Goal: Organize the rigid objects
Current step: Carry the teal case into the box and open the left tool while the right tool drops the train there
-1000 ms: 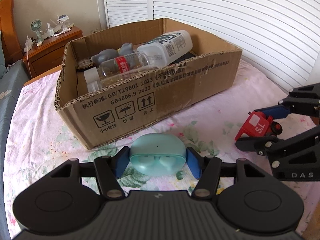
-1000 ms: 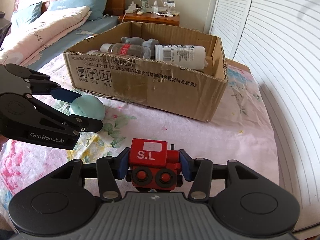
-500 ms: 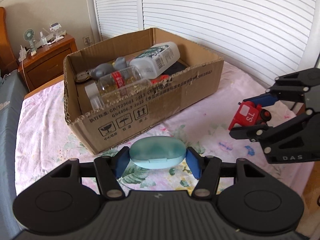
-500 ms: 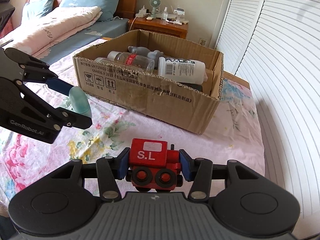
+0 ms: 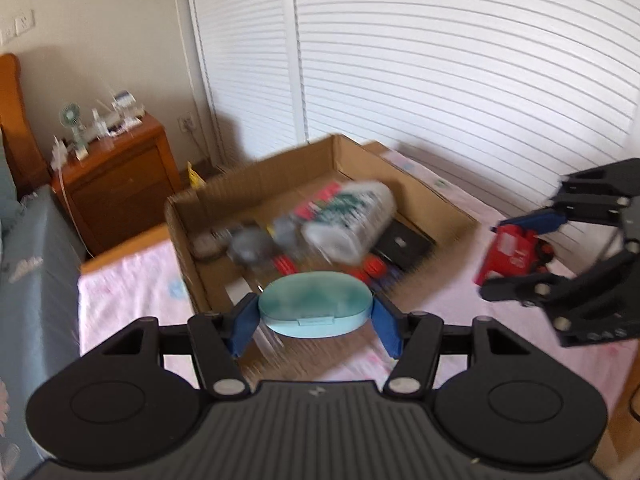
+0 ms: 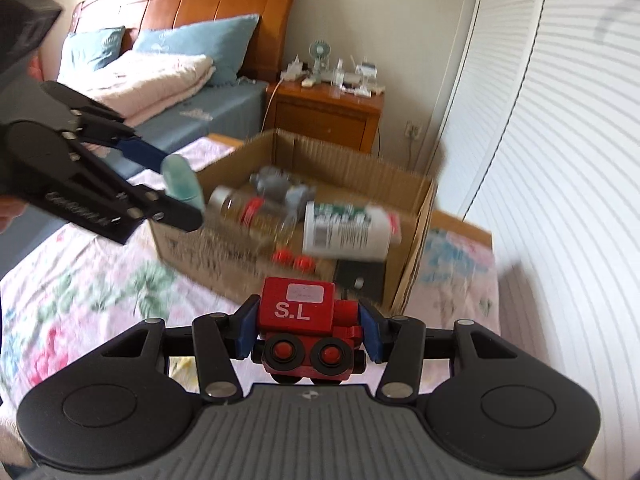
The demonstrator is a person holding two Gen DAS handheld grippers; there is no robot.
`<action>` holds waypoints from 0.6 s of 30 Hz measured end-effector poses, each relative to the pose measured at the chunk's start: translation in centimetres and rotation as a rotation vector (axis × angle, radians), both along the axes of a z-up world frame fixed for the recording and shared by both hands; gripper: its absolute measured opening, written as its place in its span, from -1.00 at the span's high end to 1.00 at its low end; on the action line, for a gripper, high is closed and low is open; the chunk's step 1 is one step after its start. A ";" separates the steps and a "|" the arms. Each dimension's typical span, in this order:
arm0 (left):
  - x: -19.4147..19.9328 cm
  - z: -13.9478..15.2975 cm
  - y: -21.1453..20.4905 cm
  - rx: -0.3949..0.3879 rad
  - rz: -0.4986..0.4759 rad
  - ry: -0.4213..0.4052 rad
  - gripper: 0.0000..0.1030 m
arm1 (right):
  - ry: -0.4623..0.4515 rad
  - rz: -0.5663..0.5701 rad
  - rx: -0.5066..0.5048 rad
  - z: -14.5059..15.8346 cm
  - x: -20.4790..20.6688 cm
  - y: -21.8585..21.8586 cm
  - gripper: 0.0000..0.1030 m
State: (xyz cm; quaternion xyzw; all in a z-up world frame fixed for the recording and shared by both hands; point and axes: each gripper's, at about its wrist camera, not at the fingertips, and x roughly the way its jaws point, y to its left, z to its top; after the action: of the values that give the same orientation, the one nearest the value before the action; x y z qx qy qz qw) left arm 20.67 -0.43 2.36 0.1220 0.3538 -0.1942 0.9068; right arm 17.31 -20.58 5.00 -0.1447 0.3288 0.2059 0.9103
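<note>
Cardboard box (image 5: 404,184), brown, open-topped, sits on the floral pink bedsheet (image 6: 80,280) at mid-scene. It already holds a white plastic bottle with green label (image 5: 352,216), a clear plastic bottle with red label (image 6: 256,212) and a grey figurine (image 6: 280,186); contents are blurred, finer detail unreadable

Left gripper (image 5: 316,320) is clamped on a pale teal oval plastic case (image 5: 314,310), raised in the air at the near-left edge of the box. Right gripper (image 6: 308,334) is clamped on a red wooden toy train marked "S.L" (image 6: 308,328), raised near the box's near-right side

Step in hand, judged: carrying both items to the box. Next move calls for getting each load over the opening, clear of the near wall and bottles, then lowering before letting go
</note>
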 end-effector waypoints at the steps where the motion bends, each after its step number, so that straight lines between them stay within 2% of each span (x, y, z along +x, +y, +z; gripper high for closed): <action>1: 0.8 0.1 0.1 0.003 0.008 -0.005 -0.17 | -0.005 0.002 -0.001 0.2 0.3 0.1 -0.08; 8: 6.9 -0.2 -0.2 0.012 0.046 0.004 -0.17 | -0.010 0.005 0.005 1.2 2.9 0.4 -0.08; 18: 14.0 -2.9 -0.7 0.041 0.105 0.042 -0.17 | 0.009 -0.006 0.020 1.3 6.3 0.7 -0.08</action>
State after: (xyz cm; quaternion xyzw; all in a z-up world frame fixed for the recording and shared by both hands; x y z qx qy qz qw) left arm 34.69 -1.17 -0.59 0.1177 0.3825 -0.1415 0.9054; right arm 23.65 -19.87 6.32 -0.1335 0.3311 0.2069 0.9109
